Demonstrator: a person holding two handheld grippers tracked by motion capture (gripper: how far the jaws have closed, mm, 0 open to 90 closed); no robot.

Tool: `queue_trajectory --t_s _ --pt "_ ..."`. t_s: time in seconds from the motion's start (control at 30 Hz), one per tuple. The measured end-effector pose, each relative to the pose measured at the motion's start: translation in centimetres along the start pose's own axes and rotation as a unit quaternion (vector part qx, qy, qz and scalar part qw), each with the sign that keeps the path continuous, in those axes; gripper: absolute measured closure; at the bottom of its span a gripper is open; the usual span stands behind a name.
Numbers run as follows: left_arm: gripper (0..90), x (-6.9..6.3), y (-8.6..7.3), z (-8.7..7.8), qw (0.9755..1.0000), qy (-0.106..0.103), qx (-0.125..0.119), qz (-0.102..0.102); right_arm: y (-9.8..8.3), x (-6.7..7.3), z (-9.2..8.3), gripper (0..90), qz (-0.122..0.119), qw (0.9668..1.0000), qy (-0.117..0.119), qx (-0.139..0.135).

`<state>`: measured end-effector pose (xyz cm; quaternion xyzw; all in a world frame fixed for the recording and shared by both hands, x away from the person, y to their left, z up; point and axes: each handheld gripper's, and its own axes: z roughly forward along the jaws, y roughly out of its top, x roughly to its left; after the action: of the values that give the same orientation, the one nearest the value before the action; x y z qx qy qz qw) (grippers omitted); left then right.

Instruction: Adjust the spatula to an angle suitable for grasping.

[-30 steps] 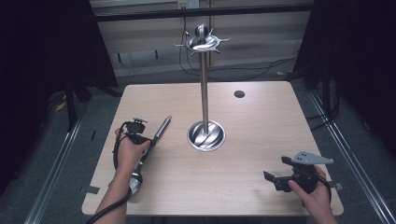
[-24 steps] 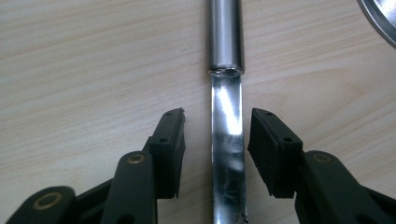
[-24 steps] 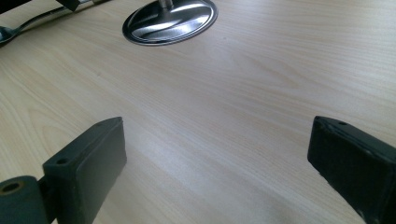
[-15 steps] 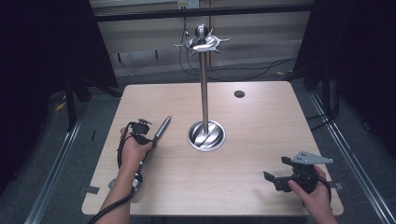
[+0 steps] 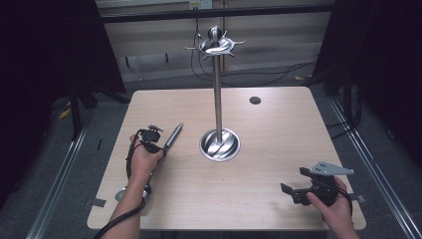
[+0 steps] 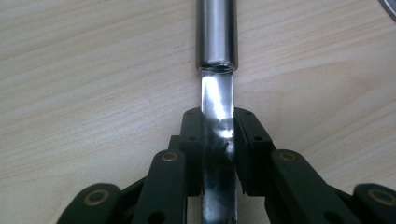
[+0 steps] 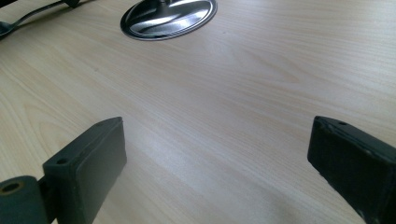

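My left gripper (image 6: pixel 217 140), lower centre in its own view, has just been closing and is clamping the ladle handle (image 6: pixel 217 60). The high view is showing my right gripper (image 5: pixel 298 188) gaping, lower right, and the stand (image 5: pixel 218 94) standing mid-frame.

We note the table (image 5: pixel 278 164): pale wood grain, smooth, matt with a soft sheen. The ladle (image 6: pixel 217 107) looks like polished metal, its flat neck mirror-bright, its round handle more satin. The stand (image 5: pixel 218 99) is the same glossy steel, its round base (image 7: pixel 168 16) reflecting in streaks. Left gripper (image 6: pixel 218 140) and right gripper (image 7: pixel 217 163): black matt plastic, slightly scuffed, with brass-coloured rivets
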<state>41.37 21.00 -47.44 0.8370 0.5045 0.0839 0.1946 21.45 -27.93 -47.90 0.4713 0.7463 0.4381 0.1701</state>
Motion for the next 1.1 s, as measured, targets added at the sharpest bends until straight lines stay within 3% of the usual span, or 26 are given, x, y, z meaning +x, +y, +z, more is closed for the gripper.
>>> queue_trajectory --t_s 0.2,0.33,0.43,0.53,0.6,0.63,0.7,0.77,0.87,0.9,0.93,0.97,1.0,1.03,1.1 --pt "75.3 0.3 0.2 -1.0 0.9996 -0.015 -0.014 -0.017 0.0 0.0 0.0 4.1 0.0 1.0 -0.001 -0.001" --pt "75.4 0.5 0.3 -1.8 0.9994 -0.016 -0.029 -0.013 0.0 0.0 -0.1 4.1 0.003 1.0 -0.003 -0.001" --pt "75.4 0.7 0.4 -2.9 0.9979 -0.027 -0.057 -0.014 0.0 -0.1 -0.1 4.2 0.002 1.0 -0.003 -0.004" --pt "75.4 0.8 0.5 -3.5 0.9969 -0.038 -0.067 -0.016 0.0 0.0 0.0 4.2 0.002 1.0 -0.004 -0.001" --pt "75.4 0.9 0.5 -4.1 0.9956 -0.044 -0.081 -0.019 -0.1 0.0 0.1 4.1 0.001 1.0 -0.004 -0.001" --pt "75.4 0.9 0.5 -4.6 0.9934 -0.055 -0.097 -0.027 -0.1 0.0 0.1 4.1 0.002 1.0 -0.005 0.001" --pt "75.4 0.9 0.5 -4.9 0.9923 -0.057 -0.105 -0.032 -0.1 0.0 0.1 4.1 0.001 1.0 -0.006 0.001" --pt "75.4 1.0 0.6 -5.7 0.9908 -0.069 -0.113 -0.026 0.0 0.0 0.1 4.1 0.002 1.0 -0.006 -0.001" --pt "75.5 0.8 0.6 -6.2 0.9892 -0.072 -0.125 -0.027 0.0 -0.1 0.1 4.2 0.002 1.0 -0.007 -0.002" --pt "75.5 0.8 0.6 -6.6 0.9872 -0.078 -0.136 -0.027 0.0 0.0 0.1 4.2 0.001 1.0 -0.007 -0.002" --pt "75.5 0.8 0.6 -6.6 0.9872 -0.078 -0.136 -0.027 0.0 0.0 0.1 4.2 0.0 1.0 -0.006 -0.001" --pt "75.5 0.7 0.7 -7.1 0.9843 -0.083 -0.153 -0.029 0.0 0.0 0.1 4.2 0.002 1.0 -0.006 -0.001" --pt "75.5 0.7 0.7 -7.1 0.9843 -0.083 -0.153 -0.029 0.0 0.0 0.1 4.2 0.002 1.0 -0.006 -0.001" --pt "75.5 0.6 0.7 -7.6 0.9821 -0.085 -0.166 -0.029 0.1 0.0 0.1 4.1 0.0 1.0 -0.005 -0.004" --pt "75.5 0.7 0.8 -8.1 0.9815 -0.085 -0.17 -0.022 0.1 0.0 0.0 4.1 0.0 1.0 -0.006 -0.002"
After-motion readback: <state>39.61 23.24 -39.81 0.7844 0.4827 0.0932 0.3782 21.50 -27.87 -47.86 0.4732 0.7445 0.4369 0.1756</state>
